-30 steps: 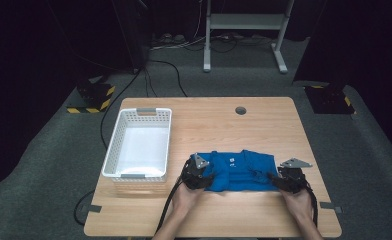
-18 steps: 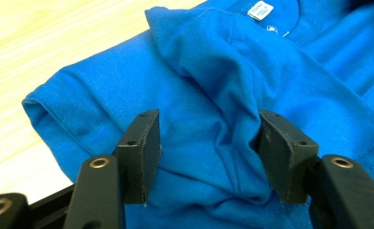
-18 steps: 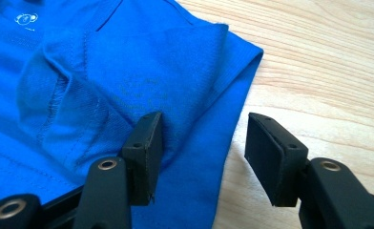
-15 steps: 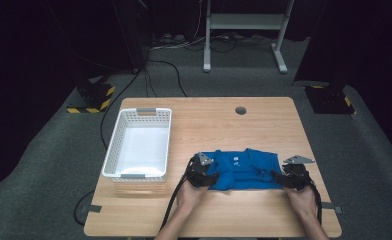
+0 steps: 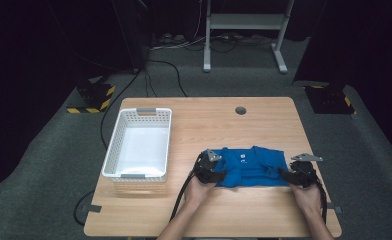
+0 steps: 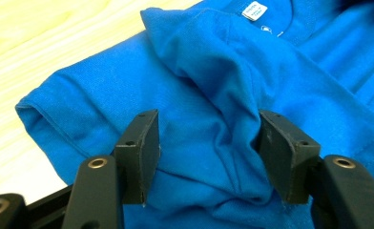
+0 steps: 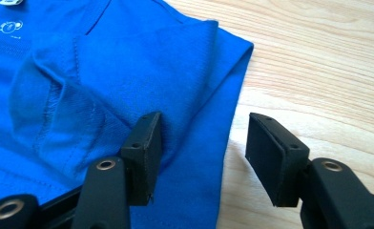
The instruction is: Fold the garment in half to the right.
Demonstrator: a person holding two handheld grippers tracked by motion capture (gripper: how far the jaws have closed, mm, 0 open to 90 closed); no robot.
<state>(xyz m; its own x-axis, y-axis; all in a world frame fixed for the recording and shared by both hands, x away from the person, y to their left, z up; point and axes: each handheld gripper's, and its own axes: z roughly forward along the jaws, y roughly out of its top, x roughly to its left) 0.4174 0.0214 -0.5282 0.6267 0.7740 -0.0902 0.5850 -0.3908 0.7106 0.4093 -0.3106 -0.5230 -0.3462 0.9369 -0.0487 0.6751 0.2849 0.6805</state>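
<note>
I had the blue shirt [image 5: 251,166] lying flat on the wooden bench [image 5: 264,120], to the right of the white basket [image 5: 139,145] and well apart from it, on the near half of the bench. The shirt's collar label [image 6: 252,9] faced up, near the garment's far edge. My left tongs [image 5: 215,167] sat at the shirt's left end, the end closer to the basket, and my right tongs [image 5: 289,172] sat at its right end, farther from the basket. In the left gripper view, my left tongs [image 6: 206,152] stood partly open, both jaws resting over the blue cloth, with a raised fold of the fabric between them; the fold touched the inner face of one jaw, but the other jaw stood clear of it, so nothing was clamped. In the right gripper view, my right tongs [image 7: 202,155] were also partly open and straddled the shirt's [image 7: 104,86] side edge: one jaw lay over the cloth, the other over bare wood, and the hem ran through the gap between them without being pinched. A sleeve seam and some stitching showed on the cloth beside that jaw. Neither pair of tongs had hold of anything. From the high view, my hands came in from the near edge of the bench, one at each end of the shirt, and the basket stood with nothing in it.
</note>
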